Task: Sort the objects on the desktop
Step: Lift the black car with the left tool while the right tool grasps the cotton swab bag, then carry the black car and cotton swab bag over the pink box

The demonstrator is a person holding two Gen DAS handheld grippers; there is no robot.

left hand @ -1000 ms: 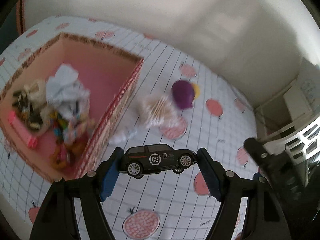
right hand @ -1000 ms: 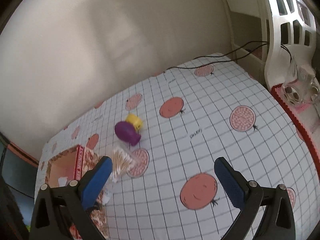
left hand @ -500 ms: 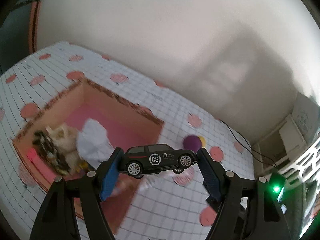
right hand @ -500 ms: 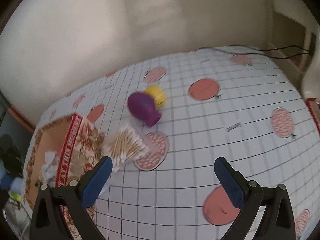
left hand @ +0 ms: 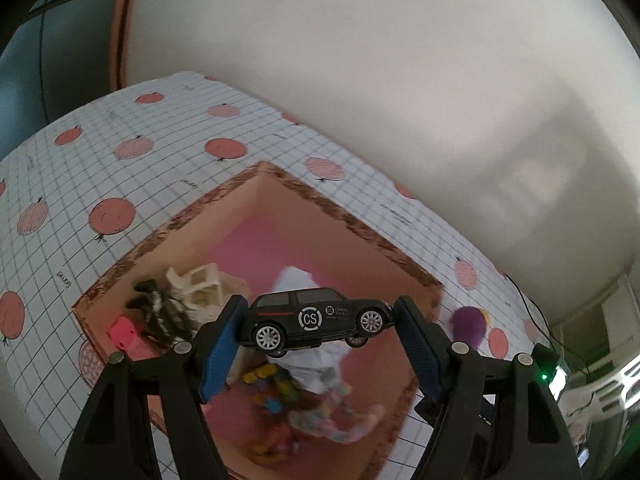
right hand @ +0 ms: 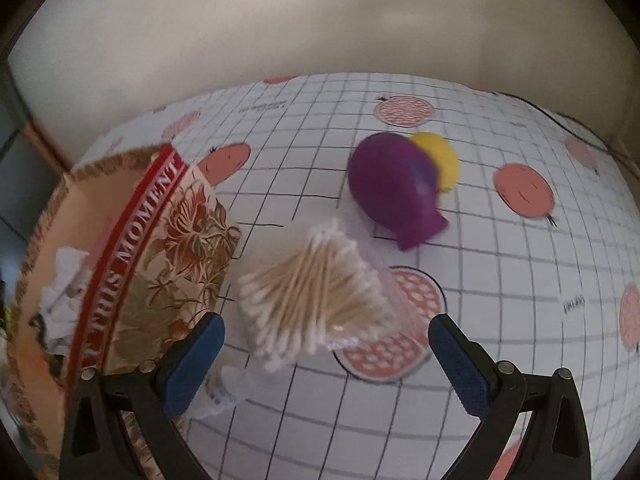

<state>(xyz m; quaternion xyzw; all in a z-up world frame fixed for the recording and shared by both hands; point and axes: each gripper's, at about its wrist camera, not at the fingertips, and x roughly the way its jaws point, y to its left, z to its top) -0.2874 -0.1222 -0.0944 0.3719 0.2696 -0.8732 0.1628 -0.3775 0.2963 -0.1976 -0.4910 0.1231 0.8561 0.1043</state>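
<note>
My left gripper [left hand: 320, 346] is shut on a black toy car [left hand: 316, 317] and holds it above the pink-lined cardboard box [left hand: 340, 220], which holds crumpled paper, a pink item and several small toys. My right gripper [right hand: 326, 354] is open and empty, low over the table, just in front of a clear bag of cotton swabs [right hand: 316, 296]. A purple toy [right hand: 394, 190] and a yellow one [right hand: 438, 160] lie behind the swabs. The box's patterned outer wall [right hand: 160, 248] is at the right gripper's left.
The table wears a white grid cloth with red fruit prints [right hand: 520, 320]. A wall runs along the far edge. A black cable [left hand: 532, 304] lies at the far right. A small crumpled wrapper [right hand: 218, 392] sits by the right gripper's left finger.
My left gripper has carried the car left, from beside the box to above its inside. My right gripper has moved left and forward, close to the swab bag.
</note>
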